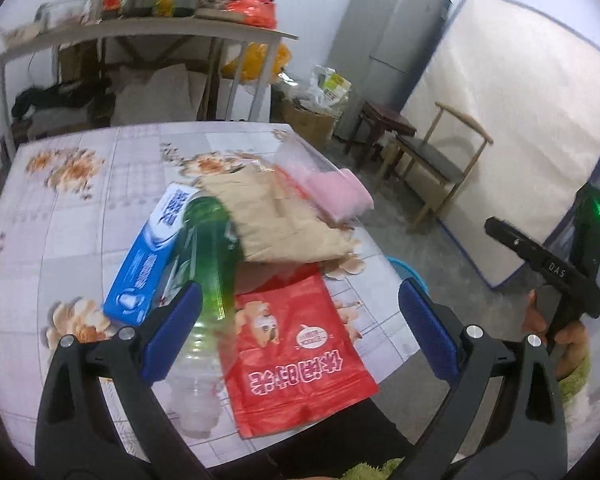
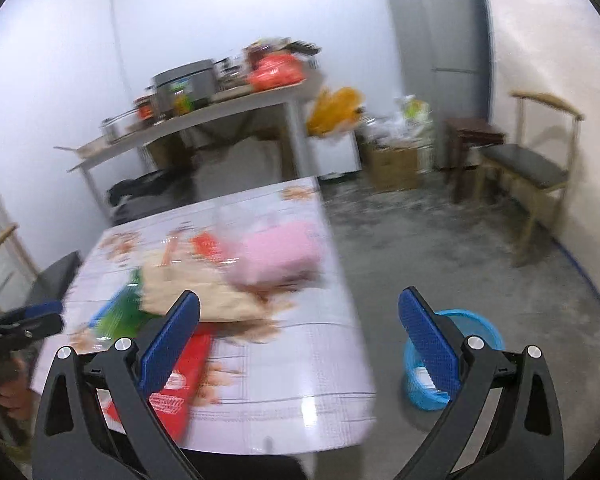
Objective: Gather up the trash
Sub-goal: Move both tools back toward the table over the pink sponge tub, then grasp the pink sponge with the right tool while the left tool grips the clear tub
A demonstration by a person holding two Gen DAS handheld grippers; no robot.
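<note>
gaping wide, both grippers (image 1: 300, 320) (image 2: 298, 328) empty

My left wrist camera looked forward and down from close above the near edge of the floral-patterned bench (image 1: 80, 200). My right wrist camera sat farther back and to the right, facing along the bench toward the grey floor (image 2: 440, 240). Both views shared the bench and the tall grey refrigerator (image 1: 388, 40).

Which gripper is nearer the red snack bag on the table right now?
Left. The left gripper hangs open directly over the red snack bag, its fingers either side of it. The right gripper is off to the bag's right, near the table edge, also open.
</note>
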